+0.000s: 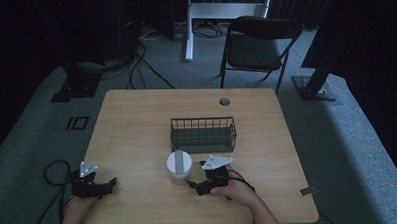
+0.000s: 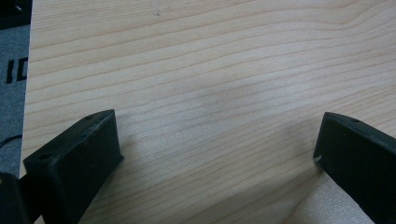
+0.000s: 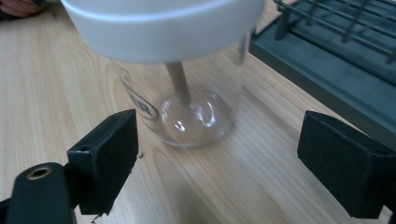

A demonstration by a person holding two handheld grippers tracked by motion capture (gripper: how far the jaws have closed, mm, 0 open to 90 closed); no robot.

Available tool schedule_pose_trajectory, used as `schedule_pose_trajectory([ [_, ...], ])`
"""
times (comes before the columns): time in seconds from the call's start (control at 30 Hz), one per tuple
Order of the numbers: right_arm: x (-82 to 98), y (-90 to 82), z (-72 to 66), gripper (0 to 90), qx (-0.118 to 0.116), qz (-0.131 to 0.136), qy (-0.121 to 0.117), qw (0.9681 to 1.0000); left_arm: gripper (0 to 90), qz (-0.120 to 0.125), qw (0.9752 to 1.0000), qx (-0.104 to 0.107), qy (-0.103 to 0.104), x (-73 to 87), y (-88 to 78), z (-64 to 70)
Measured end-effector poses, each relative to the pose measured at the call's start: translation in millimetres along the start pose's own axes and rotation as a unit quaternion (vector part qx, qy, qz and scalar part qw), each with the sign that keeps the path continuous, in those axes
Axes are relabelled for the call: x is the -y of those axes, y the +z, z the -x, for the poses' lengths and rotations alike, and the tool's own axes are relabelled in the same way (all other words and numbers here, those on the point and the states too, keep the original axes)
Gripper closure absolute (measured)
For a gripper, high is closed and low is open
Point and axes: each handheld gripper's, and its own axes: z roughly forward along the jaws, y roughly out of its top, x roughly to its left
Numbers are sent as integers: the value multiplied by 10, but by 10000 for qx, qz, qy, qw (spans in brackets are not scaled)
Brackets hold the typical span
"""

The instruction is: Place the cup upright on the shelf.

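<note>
A clear glass jar (image 1: 179,167) with a white lid stands on the wooden table (image 1: 137,124), just in front of a dark wire basket (image 1: 203,134). In the right gripper view the jar (image 3: 187,100) is close ahead, its lid at the top, and a thin stick shows inside it. My right gripper (image 1: 193,184) is open, low on the table, just to the right of the jar and pointing at it. The right gripper (image 3: 217,158) has nothing between its jaws. My left gripper (image 1: 111,183) rests open near the table's front left edge. The left gripper (image 2: 219,154) frames bare wood.
The basket (image 3: 336,60) lies to the right of the jar in the right gripper view. A cable hole (image 1: 224,101) sits at the table's far side. A folding chair (image 1: 256,45) and stand bases are on the floor beyond. The table's left edge (image 2: 28,93) is near my left gripper.
</note>
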Motion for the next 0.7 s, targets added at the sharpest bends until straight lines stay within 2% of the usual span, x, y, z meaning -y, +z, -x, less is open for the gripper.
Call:
schedule_pose_trajectory([
  [0.03, -21, 25, -25, 124, -61, 28, -56, 10000, 5, 0, 10000, 0, 1, 0, 0, 0],
  [0.37, -102, 122, -85, 124, -155, 171, -162, 9996, 6, -1, 10000, -1, 0, 0, 0, 0],
  [0.7, -149, 204, -101, 130, -191, 298, -103, 9993, 5, -1, 10000, 0, 2, 0, 0, 0],
])
